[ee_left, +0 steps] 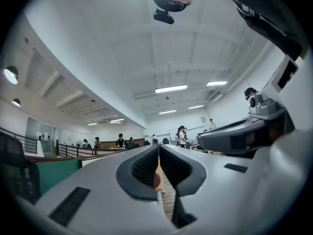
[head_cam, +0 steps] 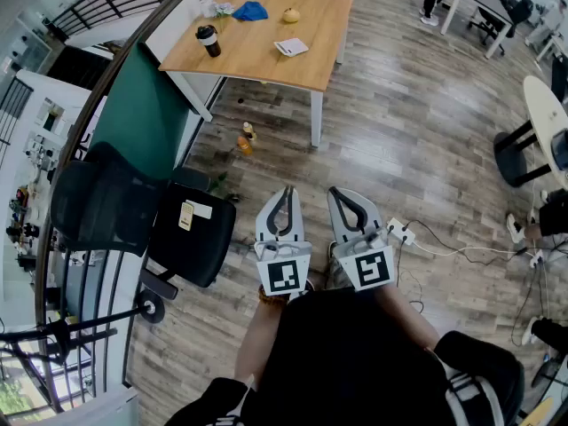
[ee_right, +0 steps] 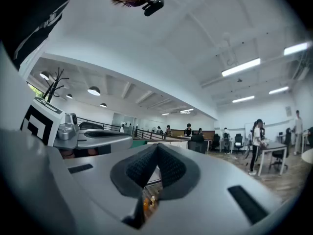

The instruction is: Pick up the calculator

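The calculator, a small flat pale thing, lies on the wooden table far ahead in the head view. Both grippers are held side by side close to the person's body, well short of the table. My left gripper has its fingertips together with nothing between them; in the left gripper view the left gripper points out across the room, slightly upward. My right gripper is likewise shut and empty, and in its own view the right gripper points level. Neither gripper view shows the calculator.
On the table also stand a dark cup, a blue cloth and a yellow fruit. Bottles sit on the floor by the table leg. A black office chair is at the left, a power strip at the right.
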Available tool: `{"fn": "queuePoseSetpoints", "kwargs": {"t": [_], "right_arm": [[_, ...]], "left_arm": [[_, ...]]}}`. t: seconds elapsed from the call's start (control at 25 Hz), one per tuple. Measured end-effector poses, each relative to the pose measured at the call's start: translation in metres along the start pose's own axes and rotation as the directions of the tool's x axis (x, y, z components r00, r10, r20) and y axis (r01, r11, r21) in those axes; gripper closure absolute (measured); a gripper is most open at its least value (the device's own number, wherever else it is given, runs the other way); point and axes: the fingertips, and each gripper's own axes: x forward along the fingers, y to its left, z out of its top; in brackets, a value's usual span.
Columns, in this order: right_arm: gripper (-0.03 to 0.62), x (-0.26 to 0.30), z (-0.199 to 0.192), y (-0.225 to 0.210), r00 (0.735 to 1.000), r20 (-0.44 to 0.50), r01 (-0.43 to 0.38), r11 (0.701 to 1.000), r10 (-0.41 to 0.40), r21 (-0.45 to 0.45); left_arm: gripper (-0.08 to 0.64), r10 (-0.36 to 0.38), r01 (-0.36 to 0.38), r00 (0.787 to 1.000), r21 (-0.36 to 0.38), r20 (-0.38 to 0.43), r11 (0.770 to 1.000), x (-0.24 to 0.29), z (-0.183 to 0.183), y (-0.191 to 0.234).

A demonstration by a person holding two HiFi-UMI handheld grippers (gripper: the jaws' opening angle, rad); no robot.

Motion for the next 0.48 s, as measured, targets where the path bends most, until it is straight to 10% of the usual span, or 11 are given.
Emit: {"fn": "queuePoseSetpoints", "kwargs": {"t": [0.48], "right_arm": [[0.588,0.035,-0.032,-0.084,0.995,0.003,-0.101,0.993,0.101,0.055]], "left_arm": [[0.531,0.047,-0.047,0.998,0.012,-0.047,0.999,0.075,-0.021,-0.027]]}}
